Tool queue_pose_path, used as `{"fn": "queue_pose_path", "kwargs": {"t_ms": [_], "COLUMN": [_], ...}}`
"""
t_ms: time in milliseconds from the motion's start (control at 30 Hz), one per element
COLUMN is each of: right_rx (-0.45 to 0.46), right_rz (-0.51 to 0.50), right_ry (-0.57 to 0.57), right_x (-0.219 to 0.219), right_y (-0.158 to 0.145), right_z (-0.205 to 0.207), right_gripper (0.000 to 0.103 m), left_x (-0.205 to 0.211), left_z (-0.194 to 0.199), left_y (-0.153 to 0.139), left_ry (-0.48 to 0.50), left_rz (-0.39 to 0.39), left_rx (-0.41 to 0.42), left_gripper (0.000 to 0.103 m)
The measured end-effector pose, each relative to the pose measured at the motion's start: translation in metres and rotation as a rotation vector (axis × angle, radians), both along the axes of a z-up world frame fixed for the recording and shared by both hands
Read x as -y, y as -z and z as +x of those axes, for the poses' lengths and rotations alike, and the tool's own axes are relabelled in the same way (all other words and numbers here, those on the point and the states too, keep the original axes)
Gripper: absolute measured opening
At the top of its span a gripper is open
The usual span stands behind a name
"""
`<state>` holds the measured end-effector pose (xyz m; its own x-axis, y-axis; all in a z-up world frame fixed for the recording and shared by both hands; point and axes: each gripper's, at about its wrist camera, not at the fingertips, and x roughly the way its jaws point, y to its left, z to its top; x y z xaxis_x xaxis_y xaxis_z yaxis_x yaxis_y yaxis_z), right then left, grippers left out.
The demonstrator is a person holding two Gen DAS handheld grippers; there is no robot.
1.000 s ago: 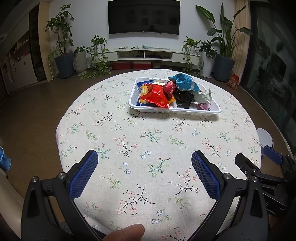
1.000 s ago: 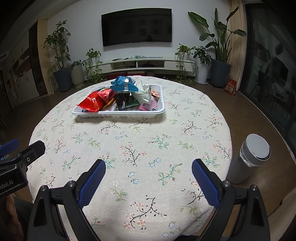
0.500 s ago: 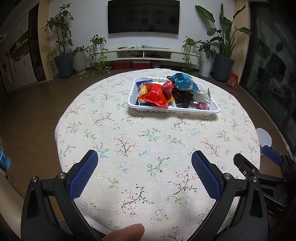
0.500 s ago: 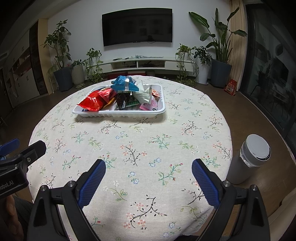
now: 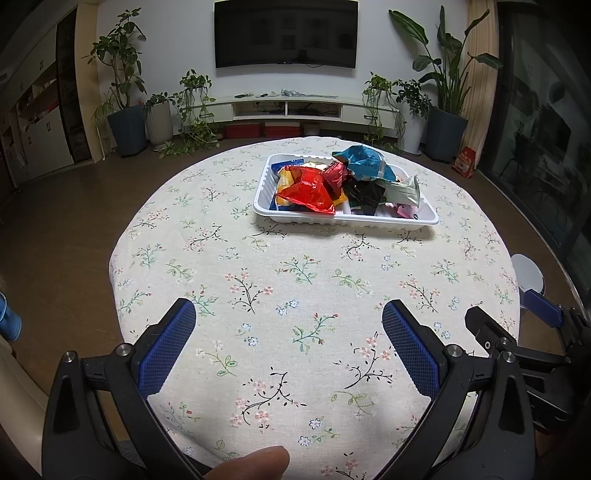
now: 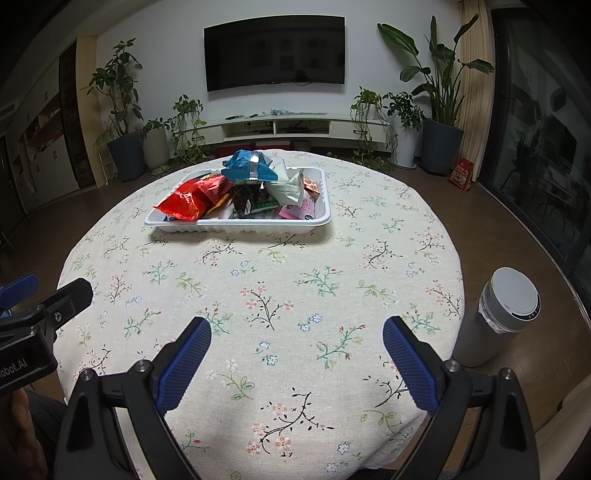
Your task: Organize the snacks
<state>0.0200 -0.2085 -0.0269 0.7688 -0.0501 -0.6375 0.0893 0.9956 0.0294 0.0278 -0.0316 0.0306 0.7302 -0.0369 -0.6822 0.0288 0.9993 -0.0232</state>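
A white tray stands at the far side of the round table with the floral cloth. It holds a pile of snack packets: a red one, a blue one, a black one and a pale one. The tray also shows in the right wrist view, with the red packet and the blue packet. My left gripper is open and empty over the near edge of the table. My right gripper is open and empty, to the right of the left one.
A white cylindrical bin stands on the floor by the table's right edge. Potted plants, a TV and a low white cabinet line the far wall. Brown floor surrounds the table.
Both views shift only slightly; the tray sits a touch higher in the left wrist view. Both grippers stay open and empty.
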Motion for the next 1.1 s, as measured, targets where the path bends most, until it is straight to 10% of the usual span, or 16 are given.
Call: {"fn": "queue_pose_path", "kwargs": {"t_ms": [1100], "right_rx": [-0.005], "right_rz": [-0.006], "right_ry": [-0.004], "right_x": [-0.0022], "right_y": [0.0006], "right_z": [-0.0005], "right_gripper": [0.097], "left_x": [0.0006], "left_z": [-0.0008], "left_y": [-0.0007], "left_ry": [0.003], "left_rz": [0.001], "left_rx": [0.002], "left_gripper": [0.103]}}
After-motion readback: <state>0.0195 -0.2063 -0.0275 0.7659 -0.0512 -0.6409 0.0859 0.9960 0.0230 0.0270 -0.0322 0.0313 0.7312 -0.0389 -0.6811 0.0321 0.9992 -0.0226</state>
